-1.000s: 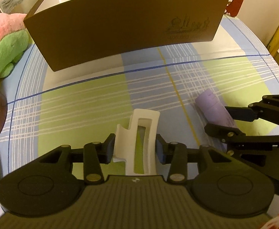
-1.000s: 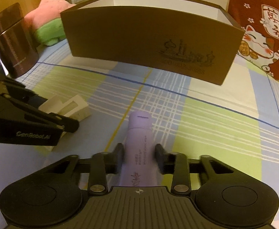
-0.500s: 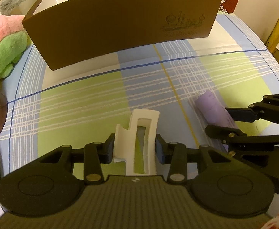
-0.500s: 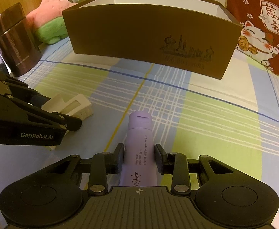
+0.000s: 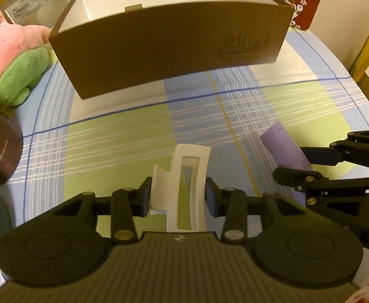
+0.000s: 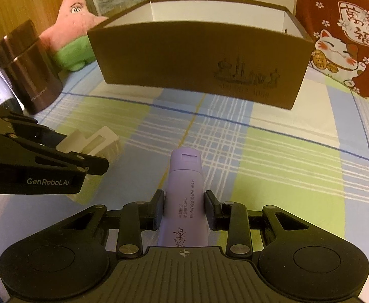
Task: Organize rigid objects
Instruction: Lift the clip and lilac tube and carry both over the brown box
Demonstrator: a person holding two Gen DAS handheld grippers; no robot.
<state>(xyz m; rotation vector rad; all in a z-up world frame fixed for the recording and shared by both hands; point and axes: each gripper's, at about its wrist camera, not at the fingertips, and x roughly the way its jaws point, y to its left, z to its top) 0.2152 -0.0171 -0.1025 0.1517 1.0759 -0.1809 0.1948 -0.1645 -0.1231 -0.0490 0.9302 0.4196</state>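
at 12 o'clock the brown box [image 5: 169, 50] looms nearer than before. my left gripper [image 5: 177, 197] clamps the white holder [image 5: 184, 184], my right gripper [image 6: 184, 210] clamps the purple tube [image 6: 184, 192]; both lifted off the desk [image 6: 285, 176], drop-off next.

Both grippers are rising with their loads: the left gripper [image 5: 177, 197] is carrying the white plastic holder [image 5: 184, 186] and the right gripper [image 6: 184, 209] is carrying the purple tube [image 6: 184, 197] clear of the checked cloth [image 5: 123, 136]. The brown box [image 5: 169, 48] is now showing its white inside [image 5: 103, 10] and looming nearer.
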